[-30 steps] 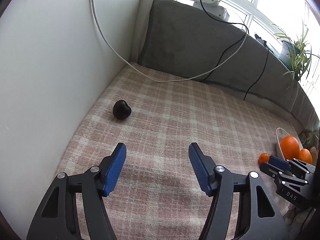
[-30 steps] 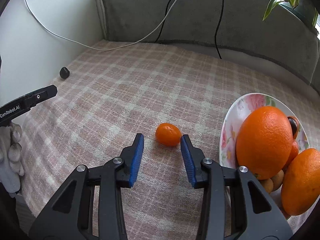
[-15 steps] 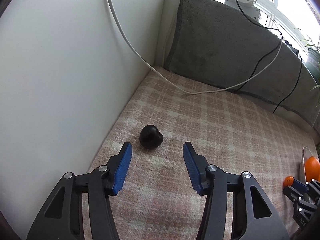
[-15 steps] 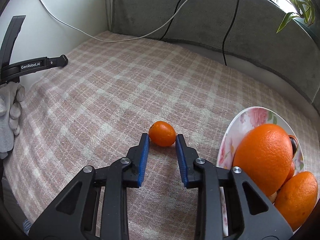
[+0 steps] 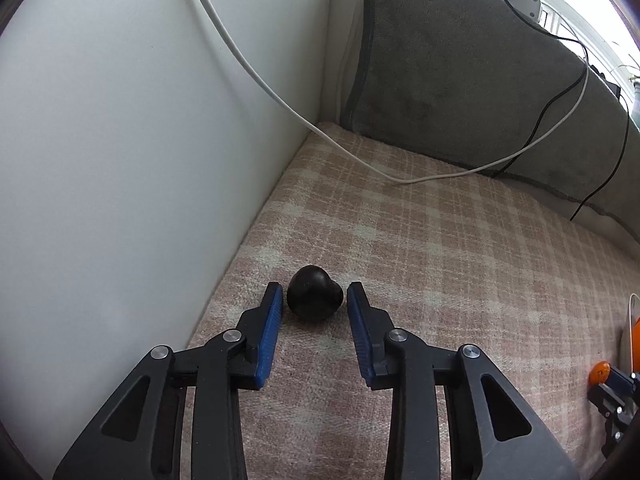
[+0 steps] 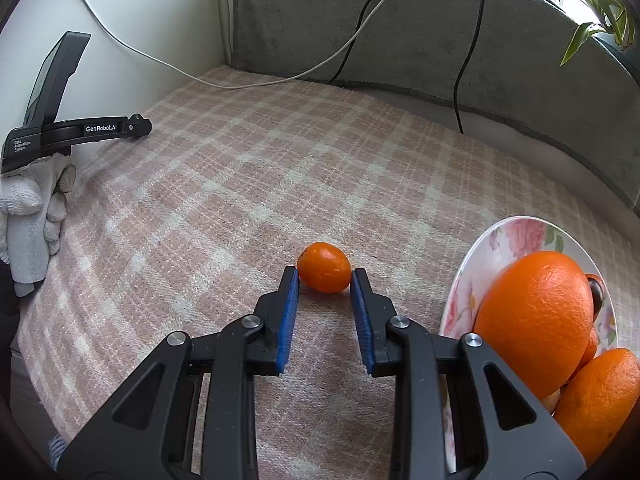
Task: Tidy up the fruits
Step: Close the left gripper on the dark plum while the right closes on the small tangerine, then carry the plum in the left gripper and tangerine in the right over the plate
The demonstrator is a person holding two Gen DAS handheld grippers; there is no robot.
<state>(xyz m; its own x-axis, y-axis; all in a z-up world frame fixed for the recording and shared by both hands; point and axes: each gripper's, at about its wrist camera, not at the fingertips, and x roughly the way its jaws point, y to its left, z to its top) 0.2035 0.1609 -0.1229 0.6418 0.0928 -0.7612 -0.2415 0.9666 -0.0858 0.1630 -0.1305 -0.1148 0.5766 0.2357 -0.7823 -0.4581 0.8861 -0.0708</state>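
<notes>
Meanwhile, left gripper [image 5: 315, 300] brackets a matte black fruit [image 5: 315, 298]; right gripper [image 6: 325, 277] pinches a glossy kumquat [image 6: 324, 267].

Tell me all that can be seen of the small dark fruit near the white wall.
The dark fruit is nearly black, matte and rounded, with a slight bulge on its right side. It lies on the pink checked cloth, close to the white wall. The left gripper has its blue fingertips on either side of it, open, with narrow gaps showing, so nothing but the cloth seems to touch it. What kind of fruit it is cannot be told.
</notes>
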